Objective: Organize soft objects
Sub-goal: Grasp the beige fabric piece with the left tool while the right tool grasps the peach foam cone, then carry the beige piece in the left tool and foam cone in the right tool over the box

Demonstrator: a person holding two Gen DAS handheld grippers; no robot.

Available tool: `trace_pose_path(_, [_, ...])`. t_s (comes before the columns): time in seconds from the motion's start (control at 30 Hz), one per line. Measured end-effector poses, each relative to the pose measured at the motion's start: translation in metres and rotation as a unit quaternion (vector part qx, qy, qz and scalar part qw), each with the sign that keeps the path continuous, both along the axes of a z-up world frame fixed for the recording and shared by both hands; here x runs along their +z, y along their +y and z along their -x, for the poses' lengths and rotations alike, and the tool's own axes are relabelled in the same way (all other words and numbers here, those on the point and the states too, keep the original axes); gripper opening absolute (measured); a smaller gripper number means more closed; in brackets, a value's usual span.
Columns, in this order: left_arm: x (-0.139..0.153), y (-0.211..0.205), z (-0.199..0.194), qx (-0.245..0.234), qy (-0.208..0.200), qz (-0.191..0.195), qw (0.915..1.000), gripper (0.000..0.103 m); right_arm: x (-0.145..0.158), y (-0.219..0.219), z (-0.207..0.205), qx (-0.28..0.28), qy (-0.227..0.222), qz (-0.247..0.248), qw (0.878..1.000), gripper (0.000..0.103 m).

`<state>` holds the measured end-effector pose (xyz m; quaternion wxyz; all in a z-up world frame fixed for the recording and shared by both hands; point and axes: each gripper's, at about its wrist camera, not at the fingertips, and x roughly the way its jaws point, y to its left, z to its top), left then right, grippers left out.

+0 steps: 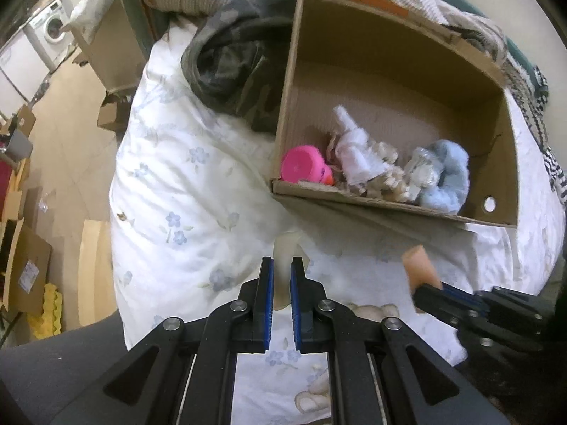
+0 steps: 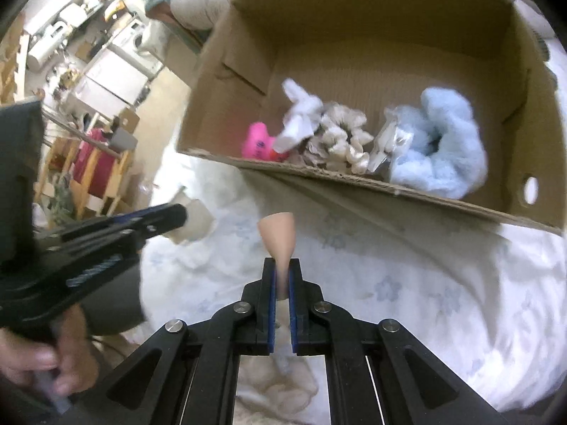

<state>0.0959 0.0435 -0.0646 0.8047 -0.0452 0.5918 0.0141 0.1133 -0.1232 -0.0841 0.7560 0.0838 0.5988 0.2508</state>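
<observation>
An open cardboard box (image 1: pixel 397 71) (image 2: pixel 372 10) lies on a white floral duvet (image 1: pixel 184 177) (image 2: pixel 425 283). Inside are a pink toy (image 1: pixel 301 168) (image 2: pixel 260 141), a white cloth (image 1: pixel 354 148) (image 2: pixel 301 113), a cream scrunchie (image 1: pixel 382 173) (image 2: pixel 343 138) and a pale blue fluffy scrunchie (image 1: pixel 446 177) (image 2: pixel 443 141). My left gripper (image 1: pixel 281 269) is shut on a cream soft piece (image 1: pixel 287 248), in front of the box. My right gripper (image 2: pixel 281 272) is shut on a peach soft sponge (image 2: pixel 278 237), which also shows in the left wrist view (image 1: pixel 420 264).
A dark camouflage garment (image 1: pixel 234 56) lies left of the box. A striped knit blanket (image 1: pixel 460 10) lies behind it. Cardboard boxes (image 1: pixel 24 262) stand on the floor at left, with a washing machine (image 1: pixel 49 28) beyond. A beige plush (image 2: pixel 276 386) lies under my right gripper.
</observation>
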Motion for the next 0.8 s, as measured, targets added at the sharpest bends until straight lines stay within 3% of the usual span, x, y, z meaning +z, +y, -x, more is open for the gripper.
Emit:
trace_pose_path(0.37, [0.075,-0.021,-0.003,-0.042,-0.094,0.000,0.9946,0.008,0.062,-0.057,-0.004,-0.055,-0.041,-0.038,0.997,0.008])
trace_pose_path(0.63, [0.090,-0.027,-0.039,-0.046,-0.115,-0.008,0.9923,0.008,0.078,-0.078,-0.041,-0.097,-0.088,-0.057,0.990,0.008])
trace_pose_path(0.8, [0.086,-0.032,-0.062,-0.048,-0.124,-0.009,0.9911,0.008,0.071,-0.079,-0.062,-0.108,-0.095,-0.059,0.988,0.008])
